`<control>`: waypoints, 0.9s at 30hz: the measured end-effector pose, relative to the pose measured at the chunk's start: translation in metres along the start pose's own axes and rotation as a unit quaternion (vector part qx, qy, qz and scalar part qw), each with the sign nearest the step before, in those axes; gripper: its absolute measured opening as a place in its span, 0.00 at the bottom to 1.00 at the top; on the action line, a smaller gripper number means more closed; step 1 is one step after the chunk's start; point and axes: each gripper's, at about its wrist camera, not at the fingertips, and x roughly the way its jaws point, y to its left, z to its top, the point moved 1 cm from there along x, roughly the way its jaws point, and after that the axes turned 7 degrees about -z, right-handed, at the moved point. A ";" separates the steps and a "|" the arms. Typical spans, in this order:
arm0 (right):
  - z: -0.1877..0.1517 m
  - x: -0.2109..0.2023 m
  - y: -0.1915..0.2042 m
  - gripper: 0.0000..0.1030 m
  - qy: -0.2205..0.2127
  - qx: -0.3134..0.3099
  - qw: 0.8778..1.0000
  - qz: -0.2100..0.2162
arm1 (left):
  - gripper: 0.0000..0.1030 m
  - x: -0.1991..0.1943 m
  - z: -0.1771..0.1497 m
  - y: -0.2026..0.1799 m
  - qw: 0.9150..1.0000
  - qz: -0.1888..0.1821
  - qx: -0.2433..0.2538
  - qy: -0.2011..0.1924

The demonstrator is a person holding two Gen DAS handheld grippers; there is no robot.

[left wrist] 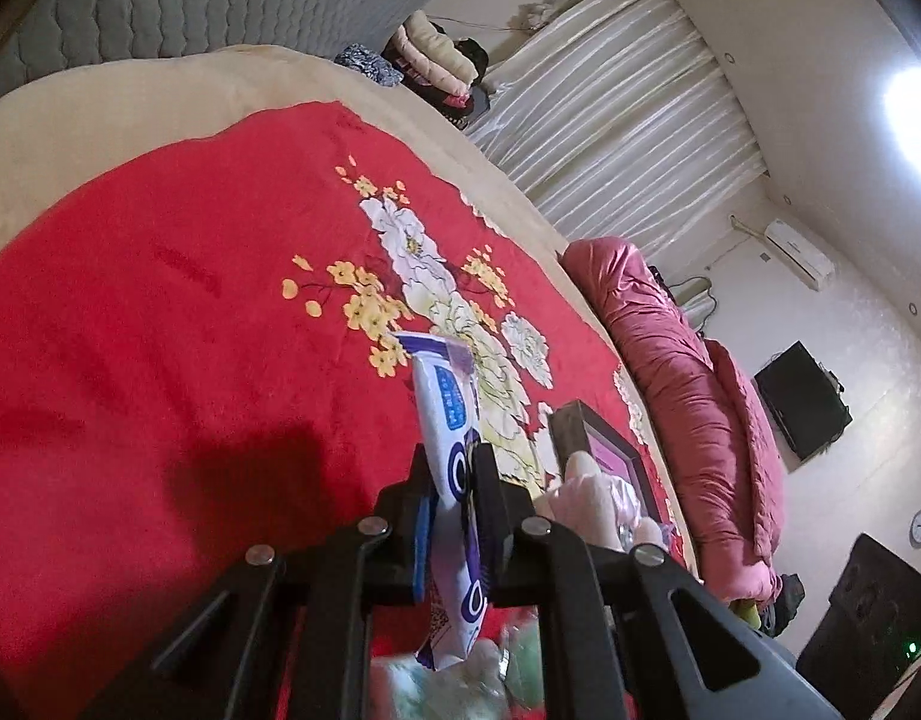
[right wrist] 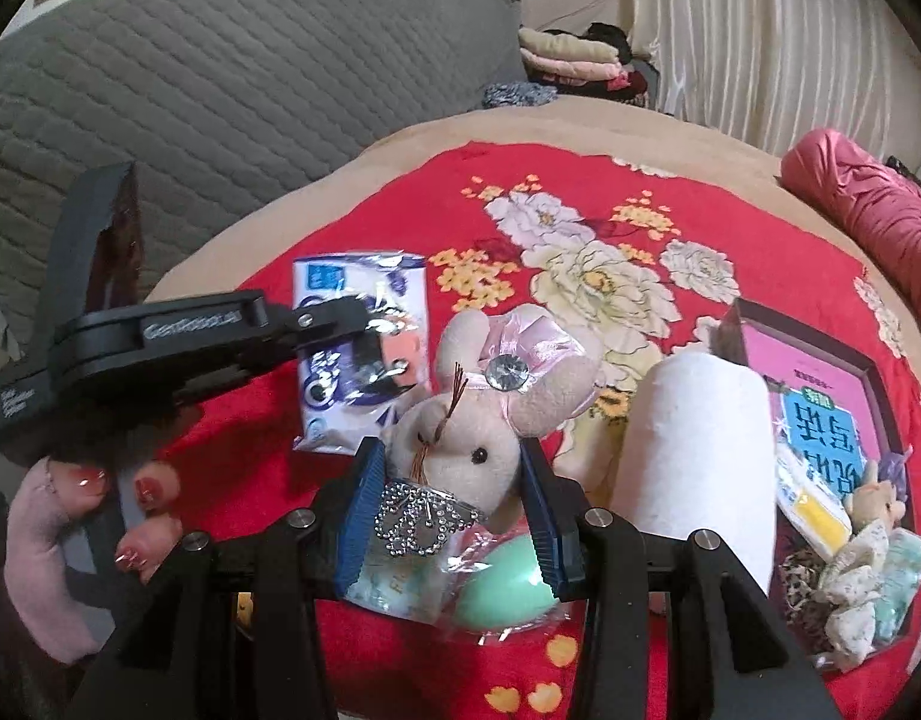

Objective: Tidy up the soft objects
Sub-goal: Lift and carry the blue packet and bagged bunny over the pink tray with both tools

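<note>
My left gripper (left wrist: 454, 480) is shut on a white and blue tissue pack (left wrist: 445, 414), held edge-on above the red floral blanket (left wrist: 160, 330). The right wrist view shows the same left gripper (right wrist: 364, 342) clamped on the tissue pack (right wrist: 364, 300). My right gripper (right wrist: 454, 480) is open, its blue pads on either side of a cream plush rabbit (right wrist: 466, 420) with a pink bow. A beaded silver bow (right wrist: 421, 519) and a mint green sponge in plastic (right wrist: 505, 582) lie under the rabbit. A white paper roll (right wrist: 694, 462) stands to the right.
A dark box (right wrist: 820, 396) with a pink printed lid and small soft items sits at the right. A pink quilt (right wrist: 868, 210) lies at the bed's far right. A grey quilted headboard (right wrist: 220, 90) and folded clothes (right wrist: 574, 60) are behind.
</note>
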 end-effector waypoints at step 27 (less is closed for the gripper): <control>-0.037 -0.097 -0.160 0.45 -0.078 0.157 0.979 -0.104 | 0.12 0.035 -0.069 -0.183 0.983 -0.024 0.146 0.110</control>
